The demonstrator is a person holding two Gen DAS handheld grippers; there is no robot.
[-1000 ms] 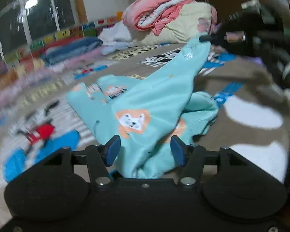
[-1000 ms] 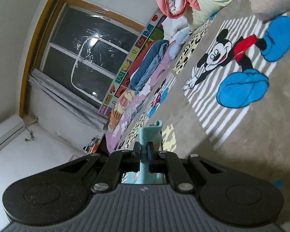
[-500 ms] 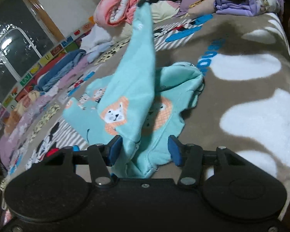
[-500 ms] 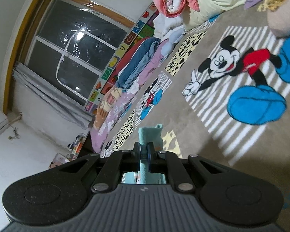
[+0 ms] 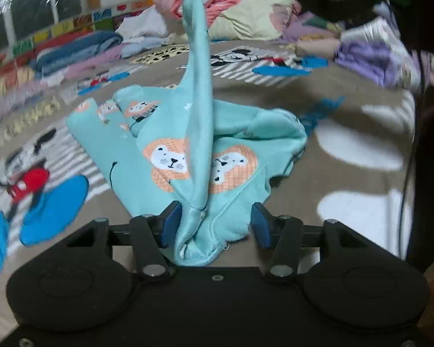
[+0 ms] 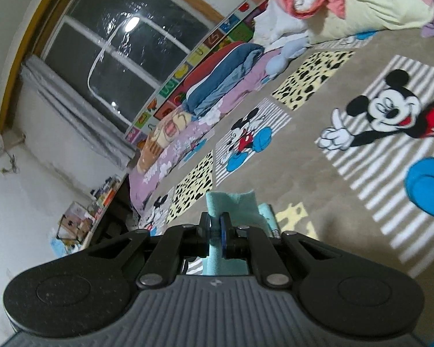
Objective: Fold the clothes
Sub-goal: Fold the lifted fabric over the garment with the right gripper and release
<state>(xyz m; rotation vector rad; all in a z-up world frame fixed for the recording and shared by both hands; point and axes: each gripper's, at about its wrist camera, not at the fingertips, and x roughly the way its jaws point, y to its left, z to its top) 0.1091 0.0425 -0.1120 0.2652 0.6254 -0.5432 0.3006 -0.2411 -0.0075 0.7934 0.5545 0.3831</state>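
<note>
One teal garment [image 5: 170,156] strip pulled upright, right gripper [image 6: 215,232] clamping tip

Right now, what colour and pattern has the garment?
Teal garment with orange lion faces; the left wrist view shows it best.

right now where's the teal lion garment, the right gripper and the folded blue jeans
teal lion garment [image 5: 170,162], left wrist view, on the left lion print.
right gripper [image 6: 215,232], right wrist view, midway between the shut jaws pinching the teal edge.
folded blue jeans [image 6: 225,70], right wrist view, on the pile's top fold.
</note>
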